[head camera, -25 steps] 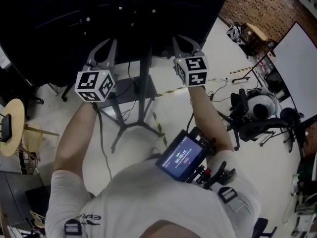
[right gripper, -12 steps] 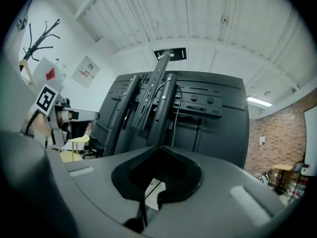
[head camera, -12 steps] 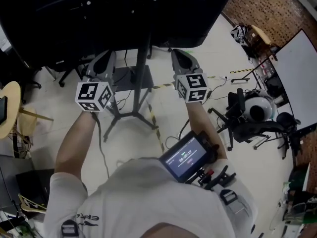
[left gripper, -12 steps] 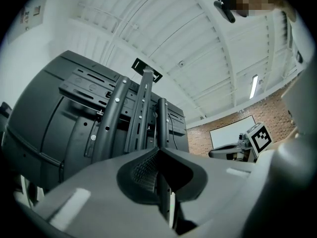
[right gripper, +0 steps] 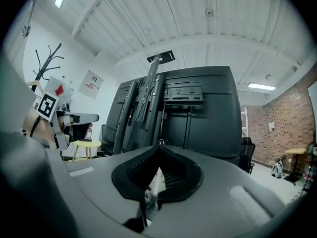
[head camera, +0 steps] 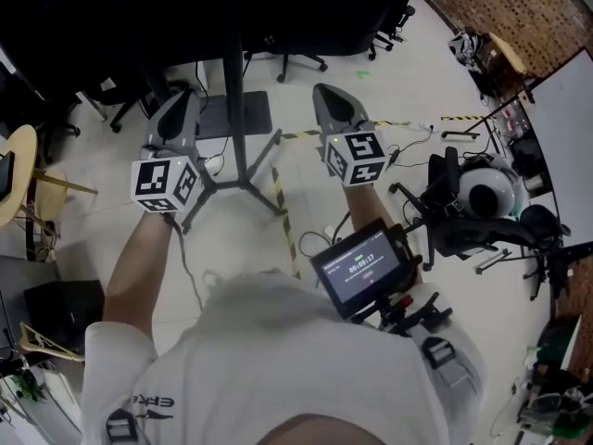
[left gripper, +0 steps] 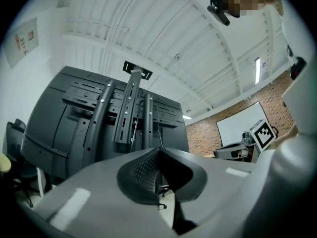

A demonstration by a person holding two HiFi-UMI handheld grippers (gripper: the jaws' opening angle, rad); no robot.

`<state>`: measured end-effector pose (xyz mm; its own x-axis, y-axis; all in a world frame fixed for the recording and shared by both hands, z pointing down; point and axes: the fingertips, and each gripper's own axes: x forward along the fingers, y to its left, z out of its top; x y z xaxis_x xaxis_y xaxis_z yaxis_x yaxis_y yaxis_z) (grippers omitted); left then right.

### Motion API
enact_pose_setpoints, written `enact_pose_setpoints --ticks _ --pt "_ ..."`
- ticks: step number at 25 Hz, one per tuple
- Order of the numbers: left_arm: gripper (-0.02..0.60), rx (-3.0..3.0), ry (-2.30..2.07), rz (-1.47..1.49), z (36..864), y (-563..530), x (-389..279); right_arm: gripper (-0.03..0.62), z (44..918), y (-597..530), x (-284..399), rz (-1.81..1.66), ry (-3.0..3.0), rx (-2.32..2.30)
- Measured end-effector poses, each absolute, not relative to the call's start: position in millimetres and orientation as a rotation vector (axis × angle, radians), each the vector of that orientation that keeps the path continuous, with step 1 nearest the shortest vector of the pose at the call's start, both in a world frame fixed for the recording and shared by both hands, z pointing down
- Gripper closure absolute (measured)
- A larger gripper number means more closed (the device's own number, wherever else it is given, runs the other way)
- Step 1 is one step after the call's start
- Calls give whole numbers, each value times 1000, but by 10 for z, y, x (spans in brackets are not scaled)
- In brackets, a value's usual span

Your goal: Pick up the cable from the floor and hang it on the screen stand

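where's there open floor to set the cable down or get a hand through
Open floor lies between the office chair base and the brick wall. A smaller patch sits left of the striped tape, on the person's side of the screen stand legs. Crowded: black chairs at right, yellow table at left.

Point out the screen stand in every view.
Head view: the screen stand is upper centre-left, its pole coming down to legs spread on the floor.
Left gripper view: stand left of centre, above the jaws.
Right gripper view: stand centre-left, leaning.
Shared landmark: black screen.
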<state>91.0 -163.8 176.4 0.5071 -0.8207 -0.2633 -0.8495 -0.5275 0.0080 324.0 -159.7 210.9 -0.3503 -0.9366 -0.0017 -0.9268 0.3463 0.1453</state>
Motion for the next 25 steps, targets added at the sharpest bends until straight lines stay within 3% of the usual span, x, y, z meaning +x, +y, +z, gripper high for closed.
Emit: enact_pose_setpoints --ticks 12,25 --pt "580 -2568 1644 218 2386 -1065 986 580 2538 -1226 3361 -88 -2631 1626" --pt "580 -2631 1659 80 2910 -561 743 580 2950 -556 2793 12 -2661 1580"
